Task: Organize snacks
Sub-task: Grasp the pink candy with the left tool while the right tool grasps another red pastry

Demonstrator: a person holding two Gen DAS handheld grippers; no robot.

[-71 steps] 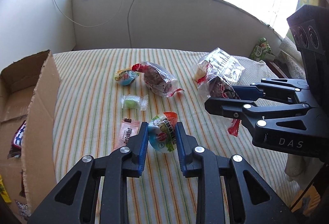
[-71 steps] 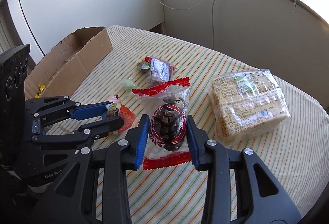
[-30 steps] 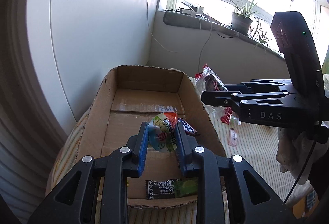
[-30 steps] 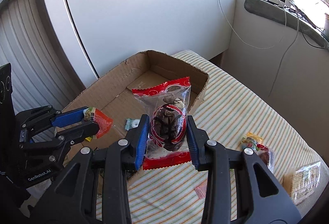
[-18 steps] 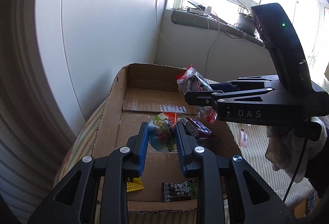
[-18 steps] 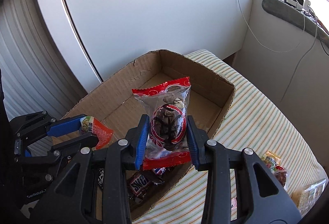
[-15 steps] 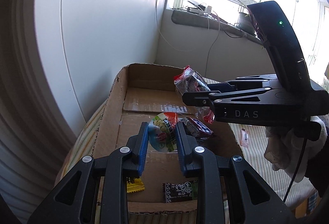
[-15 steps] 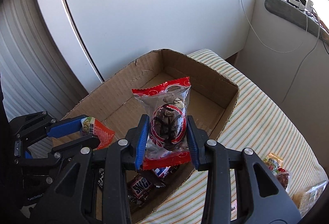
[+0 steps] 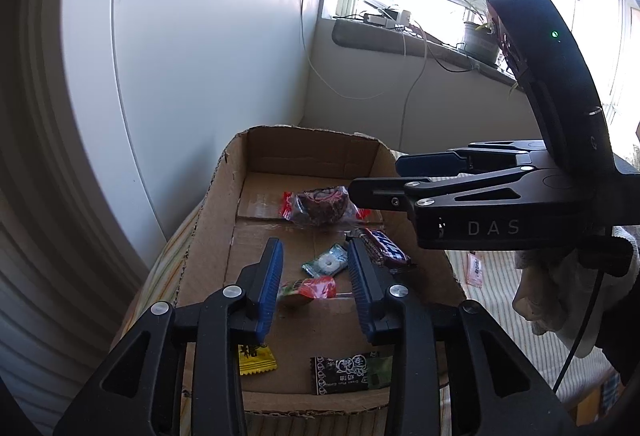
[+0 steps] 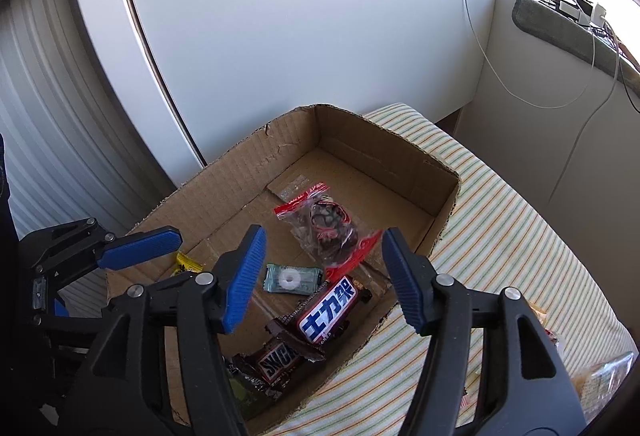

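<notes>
My left gripper has just been opening; its jaws stand apart, the red-and-green snack lying loose between them on the floor of the cardboard box. My right gripper likewise has just spread wide, empty. At twelve o'clock beyond it, the red-ended clear packet rests on the box floor.

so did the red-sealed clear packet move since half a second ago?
Yes. The packet has left the right gripper, whose jaws have just been opening, and dropped to the box floor, toward its far wall.
</notes>
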